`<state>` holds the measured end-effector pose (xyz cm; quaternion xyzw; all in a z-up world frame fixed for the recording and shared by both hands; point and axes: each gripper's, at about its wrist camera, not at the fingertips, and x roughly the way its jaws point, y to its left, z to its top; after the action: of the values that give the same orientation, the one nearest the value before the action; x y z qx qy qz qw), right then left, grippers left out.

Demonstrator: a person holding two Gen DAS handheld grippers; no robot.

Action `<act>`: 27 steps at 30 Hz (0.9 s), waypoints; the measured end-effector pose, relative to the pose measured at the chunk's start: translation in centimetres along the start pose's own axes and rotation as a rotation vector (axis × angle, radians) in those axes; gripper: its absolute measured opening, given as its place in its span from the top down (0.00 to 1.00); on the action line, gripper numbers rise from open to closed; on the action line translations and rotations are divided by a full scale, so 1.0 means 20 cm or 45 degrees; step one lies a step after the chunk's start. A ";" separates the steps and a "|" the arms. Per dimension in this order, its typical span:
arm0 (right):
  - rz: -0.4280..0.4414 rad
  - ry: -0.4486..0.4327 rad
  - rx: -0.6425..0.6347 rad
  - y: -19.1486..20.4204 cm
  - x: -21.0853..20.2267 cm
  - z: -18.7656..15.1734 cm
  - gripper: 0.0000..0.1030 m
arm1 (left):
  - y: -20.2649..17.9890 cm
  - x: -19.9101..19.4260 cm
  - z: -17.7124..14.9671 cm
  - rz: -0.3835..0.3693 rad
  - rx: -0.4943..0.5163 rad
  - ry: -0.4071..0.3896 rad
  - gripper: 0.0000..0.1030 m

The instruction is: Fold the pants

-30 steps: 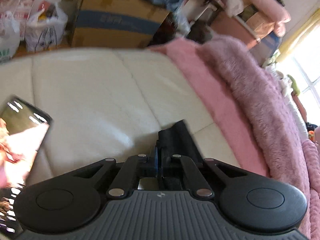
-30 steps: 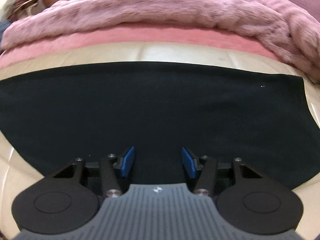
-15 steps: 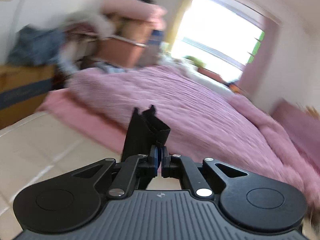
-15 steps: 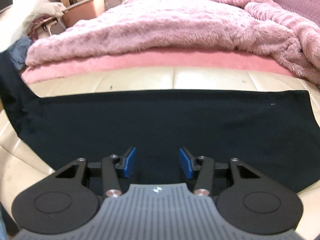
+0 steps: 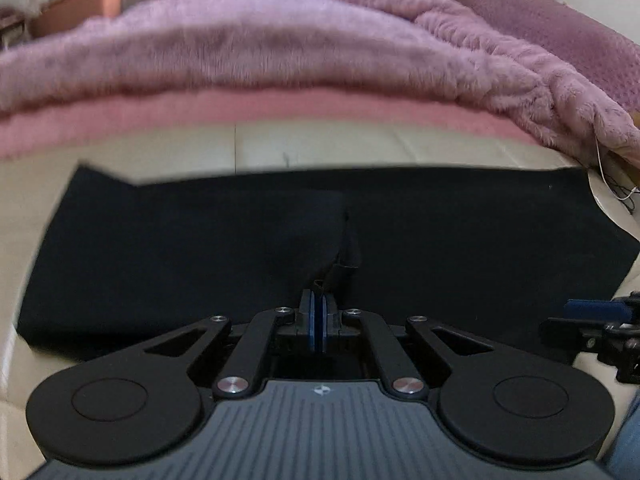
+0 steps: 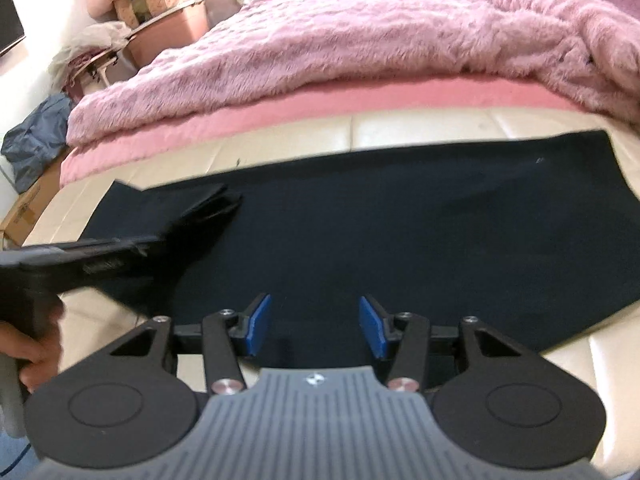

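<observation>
Black pants point(image 5: 460, 232) lie flat across a cream padded surface point(image 5: 360, 146); they also show in the right wrist view point(image 6: 420, 216). My left gripper point(image 5: 319, 320) is shut on a fold of the pants' fabric point(image 5: 336, 264), held low over the spread cloth. In the right wrist view the left gripper point(image 6: 120, 256) comes in from the left with the dark fold point(image 6: 208, 208) in it. My right gripper point(image 6: 316, 326) is open and empty, over the pants' near edge. Its blue pad point(image 5: 592, 308) shows at the left wrist view's right edge.
A fluffy pink blanket point(image 6: 380, 36) over a pink sheet point(image 6: 280, 112) borders the far side. A pink bin point(image 6: 168, 36), bags and a cardboard box point(image 6: 28, 200) stand at the far left. The cream surface's near edge point(image 6: 600, 364) is by my right gripper.
My left gripper has swung from the far left, carrying the pants' end up and over, down onto the spread cloth. The right gripper has stayed open and pulled back slightly.
</observation>
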<state>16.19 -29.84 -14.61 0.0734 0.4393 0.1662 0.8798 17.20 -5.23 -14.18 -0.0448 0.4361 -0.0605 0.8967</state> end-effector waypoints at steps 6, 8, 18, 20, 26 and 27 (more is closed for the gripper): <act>0.047 0.053 -0.008 0.06 0.07 -0.04 0.54 | 0.11 0.04 -0.02 -0.224 -0.203 0.147 0.85; 0.060 0.057 -0.023 0.09 0.09 -0.04 0.53 | 0.15 0.03 -0.02 -0.310 -0.273 0.170 0.74; 0.129 0.026 -0.013 0.17 0.12 0.02 0.50 | 0.25 -0.08 0.07 -0.419 -0.336 0.070 0.60; 0.140 0.027 0.003 0.18 0.15 0.04 0.55 | 0.26 -0.09 0.07 -0.348 -0.289 0.073 0.60; 0.149 0.032 -0.010 0.23 0.26 0.08 0.65 | 0.18 0.01 0.11 -0.235 -0.151 0.097 0.50; 0.150 0.030 -0.014 0.24 0.27 0.09 0.65 | 0.17 0.01 0.11 -0.227 -0.143 0.092 0.49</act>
<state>19.56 -23.48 -16.27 0.0924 0.4437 0.2208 0.8636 19.30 -1.79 -13.43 -0.1316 0.4653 -0.1171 0.8675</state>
